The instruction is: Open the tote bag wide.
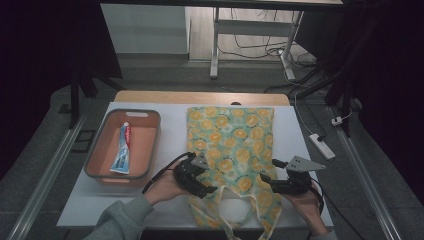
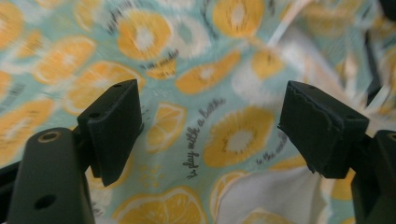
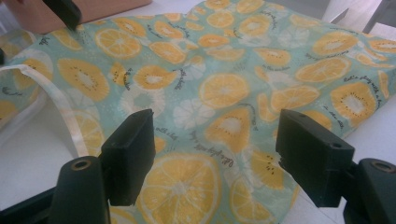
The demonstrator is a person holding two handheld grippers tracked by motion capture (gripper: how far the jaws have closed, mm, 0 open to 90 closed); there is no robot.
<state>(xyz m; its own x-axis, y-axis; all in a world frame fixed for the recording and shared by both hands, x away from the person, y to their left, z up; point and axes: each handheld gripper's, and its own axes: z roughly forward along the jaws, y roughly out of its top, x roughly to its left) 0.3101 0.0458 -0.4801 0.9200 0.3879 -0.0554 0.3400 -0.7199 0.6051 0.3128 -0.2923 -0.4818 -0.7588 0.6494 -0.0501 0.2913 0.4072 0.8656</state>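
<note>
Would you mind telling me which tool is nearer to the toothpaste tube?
Left. The left tool is over the bag's left edge, beside the tub holding the toothpaste tube; the right tool is at the bag's far edge.

— What colours am I getting on that bag [image 1: 231,145] in the middle of the frame?

— I see mint green printed with orange and yellow citrus slices, white flowers and small dark script; its handles [image 1: 227,220] at the bottom edge are pale cream.

— And at the left?

— I see a salmon-pink tub [image 1: 102,140] with a grey rim, holding a blue, white and red tube [image 1: 121,150]. My two grippers [image 1: 207,182] [image 1: 267,179] are black, on a white table [image 1: 170,125].
</note>
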